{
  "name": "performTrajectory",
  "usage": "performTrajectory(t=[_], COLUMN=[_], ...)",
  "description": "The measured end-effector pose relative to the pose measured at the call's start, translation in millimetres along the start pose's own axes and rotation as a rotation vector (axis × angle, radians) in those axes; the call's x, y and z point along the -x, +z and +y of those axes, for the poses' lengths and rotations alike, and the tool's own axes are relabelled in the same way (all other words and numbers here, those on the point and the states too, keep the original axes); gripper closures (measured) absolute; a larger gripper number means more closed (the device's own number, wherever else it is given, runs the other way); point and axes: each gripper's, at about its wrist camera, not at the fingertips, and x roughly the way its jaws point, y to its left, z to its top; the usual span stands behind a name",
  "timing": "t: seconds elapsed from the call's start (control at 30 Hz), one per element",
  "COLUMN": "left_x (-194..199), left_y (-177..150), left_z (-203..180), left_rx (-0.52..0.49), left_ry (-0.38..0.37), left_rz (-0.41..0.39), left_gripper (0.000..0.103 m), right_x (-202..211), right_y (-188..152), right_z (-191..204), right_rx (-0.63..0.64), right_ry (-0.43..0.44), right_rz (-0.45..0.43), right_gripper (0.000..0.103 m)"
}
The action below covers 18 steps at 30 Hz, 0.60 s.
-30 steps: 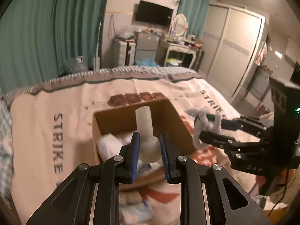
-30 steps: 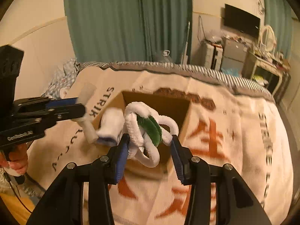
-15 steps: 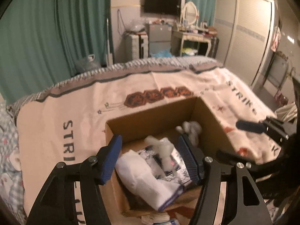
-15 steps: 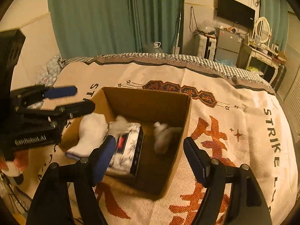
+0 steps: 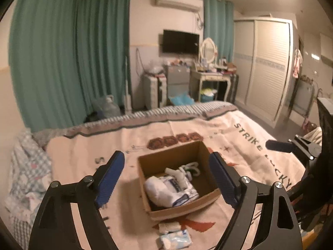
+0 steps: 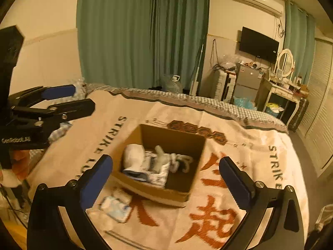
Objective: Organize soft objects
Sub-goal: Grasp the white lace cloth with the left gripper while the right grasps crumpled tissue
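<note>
An open cardboard box (image 5: 183, 210) sits on the printed blanket. It holds a white rolled cloth (image 5: 158, 189), a tissue pack (image 5: 184, 191), a white soft piece (image 5: 177, 174) and a white-and-green looped toy (image 5: 192, 167). My left gripper (image 5: 166, 156) hangs above and behind the box, its jaws opening with nothing between them. My right gripper (image 6: 165, 161) also hovers over the box (image 6: 158, 191), jaws opening wide and empty. The left gripper (image 6: 83, 96) shows at the left edge of the right wrist view.
Two small tissue packs (image 5: 174, 240) (image 6: 115, 207) lie on the blanket (image 6: 229, 218) in front of the box. Checkered bedding (image 5: 27, 170) is bunched at the left. A hand (image 6: 18, 162) holds the left gripper. Curtains, a dresser and a wardrobe stand beyond the bed.
Both grippers let go of their soft toys, which now lie in the box. Both jaws spread wide, and both grippers rose and drew back from the box.
</note>
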Motion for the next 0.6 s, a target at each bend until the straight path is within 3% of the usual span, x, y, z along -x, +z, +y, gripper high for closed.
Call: performTrajectory(t=[0.13, 0.23, 0.33, 0.5, 0.6], left_x=[12, 10, 1, -29, -44], left_y=[-19, -43, -71, -121, -151], left_z=[5, 12, 20, 21, 19], left_rx=[-0.006, 0.039, 0.101, 0.095, 0.088], left_ry=[0.056, 0.116, 0.127, 0.163, 0.165], left_rz=[-0.001, 0.009, 0.026, 0.169, 0.263], left_gripper=[0.019, 0.019, 0.019, 0.019, 0.019], right_x=[3, -6, -19, -49, -72], right_y=[-10, -22, -40, -79, -104], right_z=[22, 34, 44, 49, 46], right_rx=[0.016, 0.027, 0.053, 0.084, 0.060], right_ry=[0.030, 0.032, 0.024, 0.016, 0.014], right_rz=[0.005, 0.015, 0.031, 0.095, 0.177], right_gripper=[0.001, 0.001, 0.001, 0.001, 0.001])
